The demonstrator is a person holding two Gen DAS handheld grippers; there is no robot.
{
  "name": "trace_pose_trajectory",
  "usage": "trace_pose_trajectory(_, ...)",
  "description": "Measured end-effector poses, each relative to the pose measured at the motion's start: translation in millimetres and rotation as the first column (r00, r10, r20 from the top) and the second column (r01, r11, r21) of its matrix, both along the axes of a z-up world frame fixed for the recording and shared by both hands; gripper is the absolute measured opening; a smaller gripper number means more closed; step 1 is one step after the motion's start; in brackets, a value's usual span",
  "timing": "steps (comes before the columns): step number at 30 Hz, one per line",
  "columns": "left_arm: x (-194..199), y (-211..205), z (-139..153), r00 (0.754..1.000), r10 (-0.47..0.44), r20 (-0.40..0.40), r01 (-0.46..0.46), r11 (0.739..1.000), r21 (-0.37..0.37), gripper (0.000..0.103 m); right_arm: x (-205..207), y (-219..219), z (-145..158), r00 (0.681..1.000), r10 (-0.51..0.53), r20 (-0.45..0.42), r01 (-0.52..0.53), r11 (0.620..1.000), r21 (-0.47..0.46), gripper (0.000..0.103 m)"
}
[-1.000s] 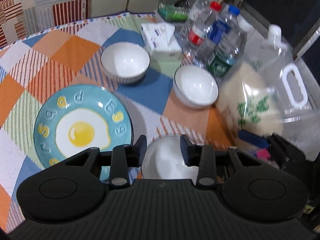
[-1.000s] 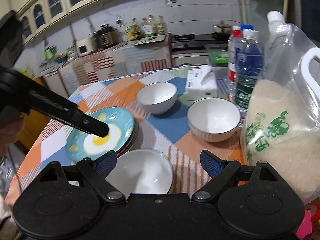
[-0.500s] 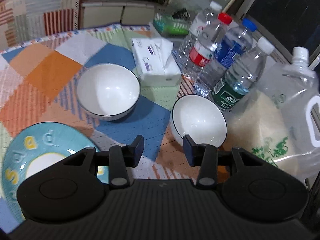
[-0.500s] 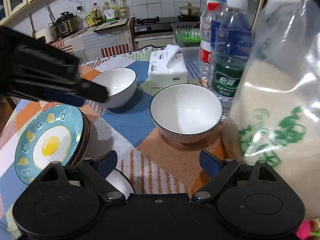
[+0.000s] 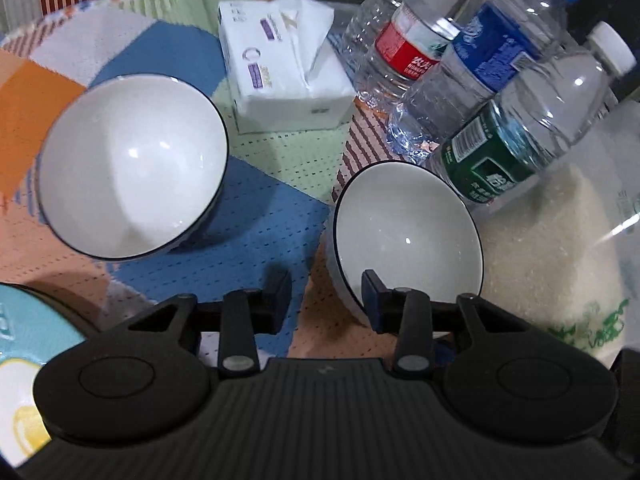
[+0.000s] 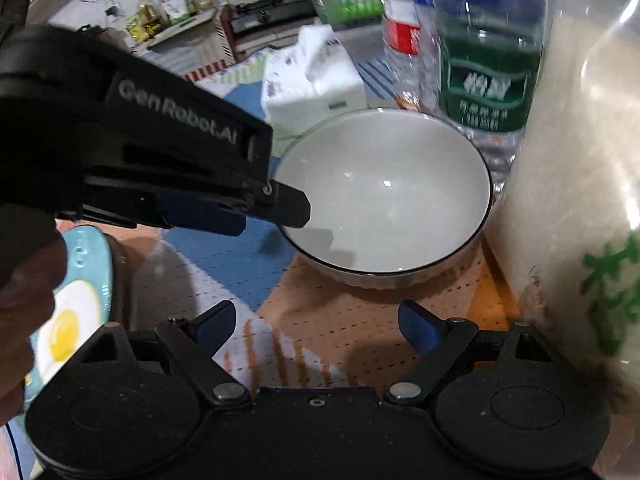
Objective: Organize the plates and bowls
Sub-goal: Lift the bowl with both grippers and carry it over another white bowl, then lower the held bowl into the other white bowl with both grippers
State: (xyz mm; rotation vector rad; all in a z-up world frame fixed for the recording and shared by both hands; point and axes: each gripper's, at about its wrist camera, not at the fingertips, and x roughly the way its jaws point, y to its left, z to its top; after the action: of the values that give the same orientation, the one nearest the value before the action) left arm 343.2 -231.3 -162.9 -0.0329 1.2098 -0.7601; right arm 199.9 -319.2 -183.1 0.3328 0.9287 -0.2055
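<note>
Two white bowls with dark rims stand on the patchwork tablecloth. In the left wrist view the right-hand bowl (image 5: 408, 232) is just ahead of my left gripper (image 5: 326, 300), which is open; its right finger is over the bowl's near rim and its left finger is outside it. The other bowl (image 5: 132, 164) stands to the left. A blue fried-egg plate (image 5: 28, 360) lies at the lower left. In the right wrist view my right gripper (image 6: 316, 328) is open and empty, just short of the same bowl (image 6: 384, 196). The left gripper's fingertip (image 6: 292, 204) reaches over that bowl's left rim.
A tissue pack (image 5: 280, 68) lies behind the bowls. Several water bottles (image 5: 492, 92) stand at the back right. A big clear bag of rice (image 5: 560, 248) crowds the right-hand bowl from the right. The egg plate also shows in the right wrist view (image 6: 76, 304).
Both grippers moved forward and right toward the right-hand bowl. The left gripper went from over the nearest bowl to this bowl's near rim. The nearest bowl dropped out of view.
</note>
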Motion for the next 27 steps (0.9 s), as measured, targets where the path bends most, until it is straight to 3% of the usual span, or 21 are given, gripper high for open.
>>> trace_pose_trajectory(4,5,-4,-11,0.999,0.012,-0.053,-0.014,0.999,-0.051,0.016,3,5,-5,1.000,0.012,0.026,-0.011,0.998,-0.064,0.091)
trace_pose_trajectory(11,9,6,-14,0.991,0.059,-0.120,-0.068,0.995,-0.069,0.015,4,1,-4,0.999,0.004,0.042,-0.002,0.999,-0.046,0.090)
trace_pose_trajectory(20,2,31,3,0.989,0.064,-0.131,-0.074,0.994,-0.080,0.015,-3,-1,-1,0.998,0.017,0.057,-0.013,0.996,-0.083,0.086)
trace_pose_trajectory(25,-8,48,24,0.991,0.047,-0.129,-0.060,0.994,-0.092,0.015,-8,19,14,0.993,0.096,0.070,-0.077,0.969,-0.235,0.086)
trace_pose_trajectory(27,-13,57,37,0.992,0.047,-0.114,-0.058,0.993,-0.101,0.015,-12,24,24,0.989,0.117,0.095,-0.089,0.963,-0.255,0.087)
